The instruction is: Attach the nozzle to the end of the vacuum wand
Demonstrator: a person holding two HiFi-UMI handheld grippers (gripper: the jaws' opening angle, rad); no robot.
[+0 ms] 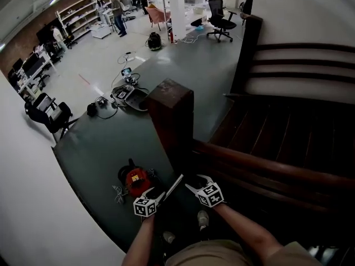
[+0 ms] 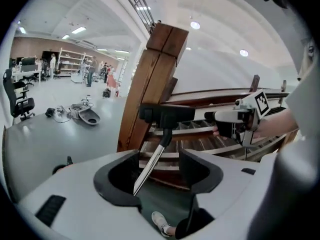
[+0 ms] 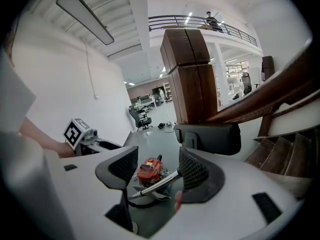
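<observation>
The left gripper is holding its jaws spread wide, pinching nothing. At the lower centre of its view the silver wand is slanting up between them to the black nozzle, which is sitting on the wand's top end beside the wooden post. The right gripper is showing its jaws apart too, with the wand crossing the gap and seemingly touching the right-hand jaw. The red vacuum is lying on the floor beyond.

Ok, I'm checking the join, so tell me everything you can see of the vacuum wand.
The vacuum wand is a thin, shiny metal tube, held tilted. A black nozzle sits on its upper end through a short black neck. Its lower end shows between the open jaws of the left gripper, close to one jaw and not clamped.
</observation>
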